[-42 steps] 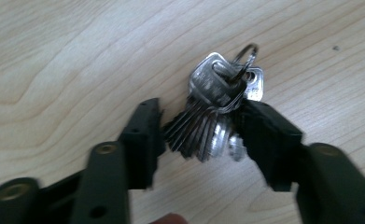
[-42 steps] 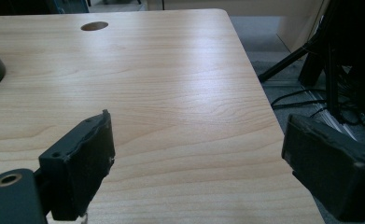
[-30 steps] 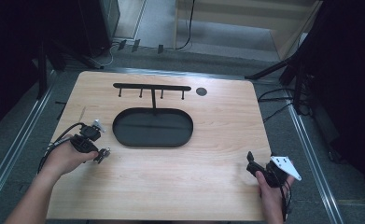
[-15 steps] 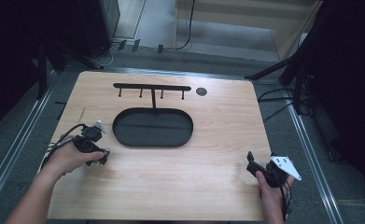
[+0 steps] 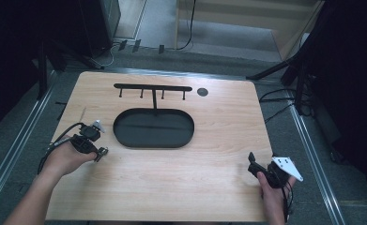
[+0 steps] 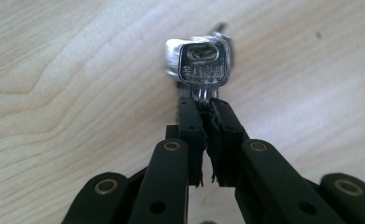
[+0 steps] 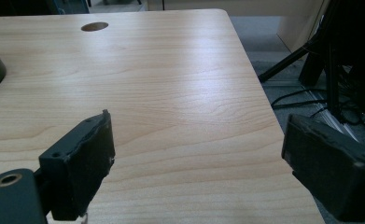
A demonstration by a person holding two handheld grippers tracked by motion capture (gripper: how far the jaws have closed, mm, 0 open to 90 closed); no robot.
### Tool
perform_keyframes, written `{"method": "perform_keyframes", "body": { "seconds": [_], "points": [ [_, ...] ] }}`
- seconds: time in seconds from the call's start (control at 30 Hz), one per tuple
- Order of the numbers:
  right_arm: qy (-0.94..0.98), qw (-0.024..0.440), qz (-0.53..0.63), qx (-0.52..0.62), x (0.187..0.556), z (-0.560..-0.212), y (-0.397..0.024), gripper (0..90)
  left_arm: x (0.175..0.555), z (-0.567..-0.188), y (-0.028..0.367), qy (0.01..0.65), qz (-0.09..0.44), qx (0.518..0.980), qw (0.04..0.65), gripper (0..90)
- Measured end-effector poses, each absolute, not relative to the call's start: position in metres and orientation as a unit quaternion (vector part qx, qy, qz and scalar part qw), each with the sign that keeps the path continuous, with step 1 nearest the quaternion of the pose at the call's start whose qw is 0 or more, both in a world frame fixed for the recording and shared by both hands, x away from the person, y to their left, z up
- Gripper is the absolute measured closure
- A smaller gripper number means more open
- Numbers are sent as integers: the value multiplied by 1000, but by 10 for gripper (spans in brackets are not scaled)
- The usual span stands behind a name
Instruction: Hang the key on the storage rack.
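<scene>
At the left of the high view we find the left gripper (image 5: 93, 143), held in the person's left hand (image 5: 66, 157) over the wooden table (image 5: 218, 122), near its left edge and just beside the left end of the black oval tray (image 5: 125, 138). Its cable loops back past the wrist. In the left gripper view the jaws have just been closing and are now pressed together on the shaft of a silver key (image 6: 203, 67), with further bright metal bunched behind its head. We see the key head standing clear beyond the jaw tips, its oval hole and stamped lettering turned to the camera, above the pale wood grain; whether it touches the table we cannot tell.

Toward the middle, the tray lies flat, and behind it stands a black rack (image 5: 153, 87) with four short pegs. A small round hole (image 5: 202, 91) sits in the tabletop to the rack's right.

At the right, near the front corner of the table, the person's right hand (image 5: 272, 197) holds the right gripper (image 5: 252, 164), which carries its grey three-cornered plate. In the right gripper view its jaws stand wide apart with nothing between them, bare wood ahead
</scene>
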State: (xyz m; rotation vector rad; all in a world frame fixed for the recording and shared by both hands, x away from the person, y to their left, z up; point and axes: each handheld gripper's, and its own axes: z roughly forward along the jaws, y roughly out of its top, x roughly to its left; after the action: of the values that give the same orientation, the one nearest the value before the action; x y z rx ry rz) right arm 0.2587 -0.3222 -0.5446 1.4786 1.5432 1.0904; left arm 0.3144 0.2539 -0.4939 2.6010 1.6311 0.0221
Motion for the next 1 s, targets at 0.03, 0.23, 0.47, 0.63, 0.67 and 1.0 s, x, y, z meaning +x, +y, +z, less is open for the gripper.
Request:
{"method": "perform_keyframes", "body": {
  "seconds": [0.03, 0.23, 0.47, 0.63, 0.67, 1.0],
  "points": [
    [599, 362, 424, 575, 259, -545, -322, 95, 315, -492, 255, 530, 1, 847, 35, 854],
    [600, 362, 423, 575, 259, -545, -322, 95, 316, -471, 255, 516, -17, 856, 41, 854],
    [600, 362, 423, 575, 259, -545, -322, 94, 320, -439, 249, 499, -14, 866, 26, 855],
    [599, 361, 424, 575, 259, -545, -322, 94, 327, -417, 245, 497, -6, 867, 34, 855],
    [599, 361, 424, 575, 259, -545, -323, 94, 328, -413, 244, 496, -6, 868, 34, 855],
    [598, 359, 426, 577, 259, -545, -323, 95, 343, -390, 230, 497, -4, 867, 29, 856]
  ]
}}
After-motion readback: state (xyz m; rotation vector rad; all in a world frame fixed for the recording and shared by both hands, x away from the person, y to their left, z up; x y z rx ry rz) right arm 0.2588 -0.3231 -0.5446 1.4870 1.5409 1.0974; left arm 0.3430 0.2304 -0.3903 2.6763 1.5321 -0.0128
